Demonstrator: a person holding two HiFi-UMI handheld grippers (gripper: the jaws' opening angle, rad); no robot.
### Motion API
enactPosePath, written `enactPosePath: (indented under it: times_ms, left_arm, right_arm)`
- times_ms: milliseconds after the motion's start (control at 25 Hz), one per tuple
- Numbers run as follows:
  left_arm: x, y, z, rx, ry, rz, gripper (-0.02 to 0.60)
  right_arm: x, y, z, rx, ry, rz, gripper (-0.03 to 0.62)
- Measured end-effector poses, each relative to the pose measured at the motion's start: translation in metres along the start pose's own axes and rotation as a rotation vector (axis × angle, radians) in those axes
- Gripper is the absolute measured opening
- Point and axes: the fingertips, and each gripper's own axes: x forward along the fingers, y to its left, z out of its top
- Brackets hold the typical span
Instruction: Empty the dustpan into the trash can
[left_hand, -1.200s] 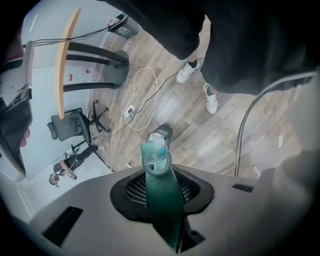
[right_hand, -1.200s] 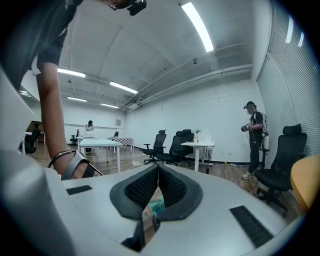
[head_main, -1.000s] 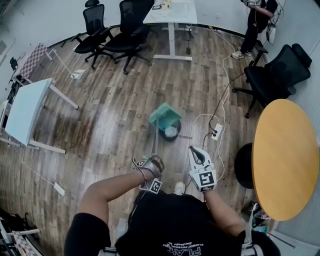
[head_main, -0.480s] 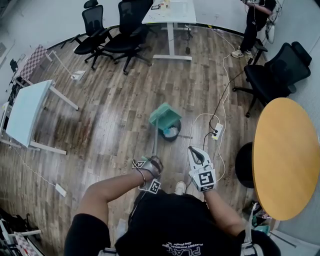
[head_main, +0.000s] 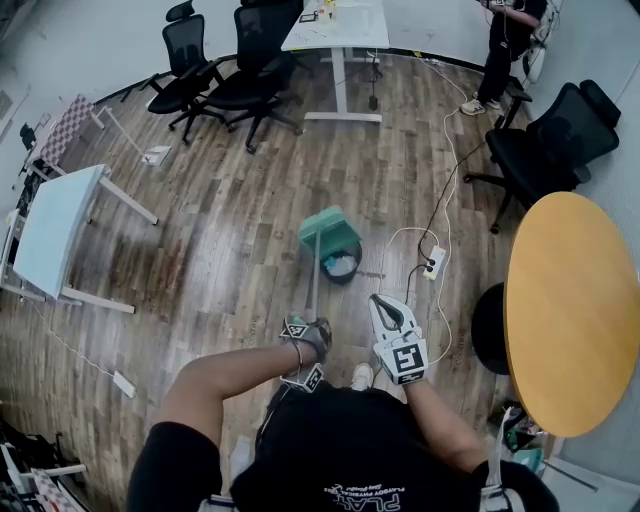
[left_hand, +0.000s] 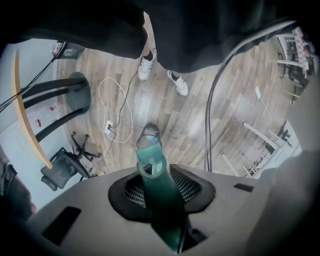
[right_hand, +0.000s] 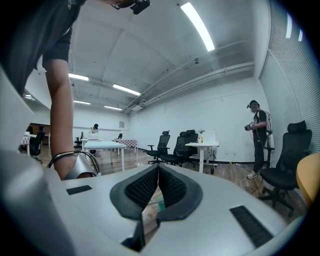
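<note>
Our left tongs (head_main: 310, 325) are clamped on the long handle (left_hand: 156, 190) of the teal dustpan (head_main: 328, 230), though they've just been easing open. The pan hangs over the black trash can (head_main: 343, 267) out ahead. Right tongs (head_main: 380, 303) are closed and empty, just beside the left.

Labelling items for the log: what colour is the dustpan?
The dustpan is teal green, clearest in the head view.

floor (head_main: 230, 220): wood planks, glossy
dustpan (head_main: 328, 232): teal plastic, smooth, matt
round table (head_main: 575, 310), 3 o'clock: yellow top, smooth
left gripper (left_hand: 159, 172): grey matt plastic shell
pads (left_hand: 134, 192): black, ribbed
</note>
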Motion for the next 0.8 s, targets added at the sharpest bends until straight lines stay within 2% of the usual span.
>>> enactPosePath:
  times_ms: [200, 360, 440, 600, 800]
  left_arm:
    - [-0.002, 0.001, 0.009, -0.014, -0.006, -0.010, 0.121]
    - [0.001, 0.005, 0.012, -0.106, -0.044, -0.004, 0.121]
    - [0.005, 0.011, 0.017, -0.192, -0.079, 0.014, 0.118]
    - [0.009, 0.025, 0.013, -0.428, -0.130, 0.058, 0.108]
    - [0.002, 0.027, -0.025, -0.714, -0.189, 0.052, 0.098]
  right_arm:
    - [-0.012, -0.006, -0.006, 0.009, 0.009, -0.010, 0.025]
    - [-0.014, -0.006, -0.008, 0.012, 0.017, -0.008, 0.023]
    - [-0.013, -0.005, -0.007, 0.012, 0.019, -0.002, 0.023]
    - [-0.008, 0.000, -0.009, 0.004, 0.026, 0.017, 0.023]
    - [0.009, 0.008, -0.004, -0.006, 0.037, 0.030, 0.023]
